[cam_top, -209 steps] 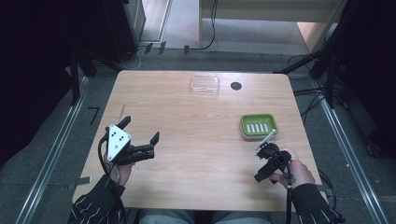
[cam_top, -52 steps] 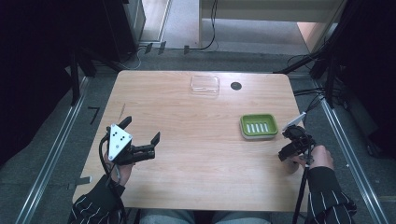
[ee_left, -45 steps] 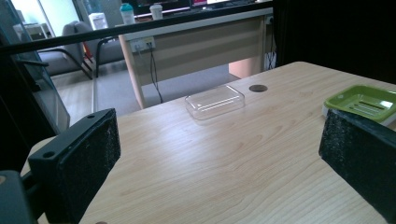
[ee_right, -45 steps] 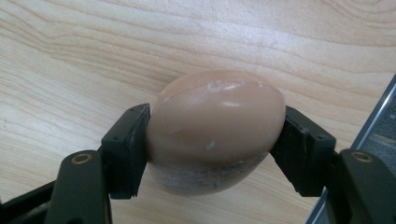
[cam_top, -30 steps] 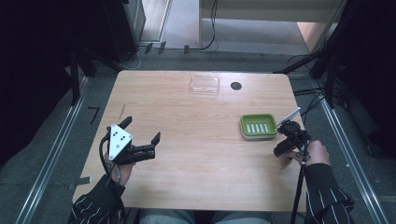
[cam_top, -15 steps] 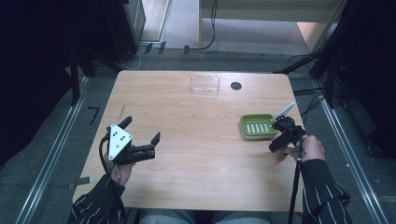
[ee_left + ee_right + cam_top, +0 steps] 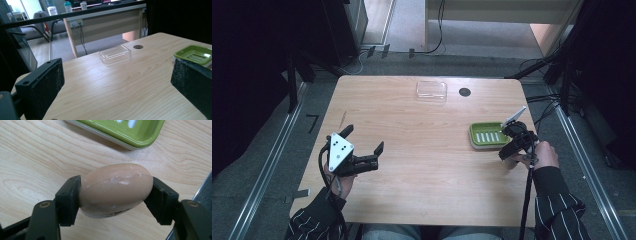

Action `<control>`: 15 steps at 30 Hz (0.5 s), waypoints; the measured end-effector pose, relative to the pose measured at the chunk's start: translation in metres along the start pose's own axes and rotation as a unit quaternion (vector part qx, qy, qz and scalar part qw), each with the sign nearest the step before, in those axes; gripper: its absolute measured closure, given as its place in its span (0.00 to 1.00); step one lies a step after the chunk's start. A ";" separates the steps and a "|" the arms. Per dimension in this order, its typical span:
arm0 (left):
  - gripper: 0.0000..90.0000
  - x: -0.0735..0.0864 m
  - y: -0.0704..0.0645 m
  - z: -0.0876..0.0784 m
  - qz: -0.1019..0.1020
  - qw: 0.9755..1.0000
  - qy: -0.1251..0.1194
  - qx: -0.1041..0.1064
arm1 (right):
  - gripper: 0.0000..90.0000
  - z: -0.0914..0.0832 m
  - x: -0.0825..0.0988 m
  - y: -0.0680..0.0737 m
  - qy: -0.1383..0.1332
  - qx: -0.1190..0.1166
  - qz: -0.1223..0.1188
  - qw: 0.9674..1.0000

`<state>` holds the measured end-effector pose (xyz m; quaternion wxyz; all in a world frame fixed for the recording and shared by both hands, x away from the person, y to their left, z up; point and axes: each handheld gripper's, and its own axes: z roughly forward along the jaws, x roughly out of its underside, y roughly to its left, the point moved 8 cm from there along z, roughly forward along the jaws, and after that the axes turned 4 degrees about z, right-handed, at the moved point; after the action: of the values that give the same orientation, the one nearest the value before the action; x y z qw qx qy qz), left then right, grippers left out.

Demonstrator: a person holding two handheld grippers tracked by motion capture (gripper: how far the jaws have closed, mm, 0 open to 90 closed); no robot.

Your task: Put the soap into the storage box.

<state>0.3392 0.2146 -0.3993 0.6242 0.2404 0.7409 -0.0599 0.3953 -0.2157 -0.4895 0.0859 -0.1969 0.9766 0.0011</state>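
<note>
Jaws of right gripper (image 7: 116, 192) clamp peach soap (image 7: 116, 190), probably above table (image 7: 30, 165), beside green dish (image 7: 130, 132).

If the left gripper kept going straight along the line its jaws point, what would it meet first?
Likely the clear plastic lid at the table's far edge; bare wood lies before it. The left gripper is open, and the green soap dish sits off to one side. Depth is uncertain.

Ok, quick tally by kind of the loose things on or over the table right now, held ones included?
Green soap dish: 1
Clear plastic lid: 1
Tan oval soap bar, clamped in the right gripper near the dish: 1
Total: 3
The left gripper holds nothing.
</note>
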 end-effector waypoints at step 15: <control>0.00 0.000 0.000 0.000 0.000 1.000 0.001 -0.001 | 0.39 -0.004 -0.010 0.001 -0.006 0.001 -0.003 1.000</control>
<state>0.3392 0.2148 -0.3995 0.6240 0.2404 0.7412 -0.0591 0.4031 -0.2110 -0.4841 0.0922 -0.1999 0.9755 0.0011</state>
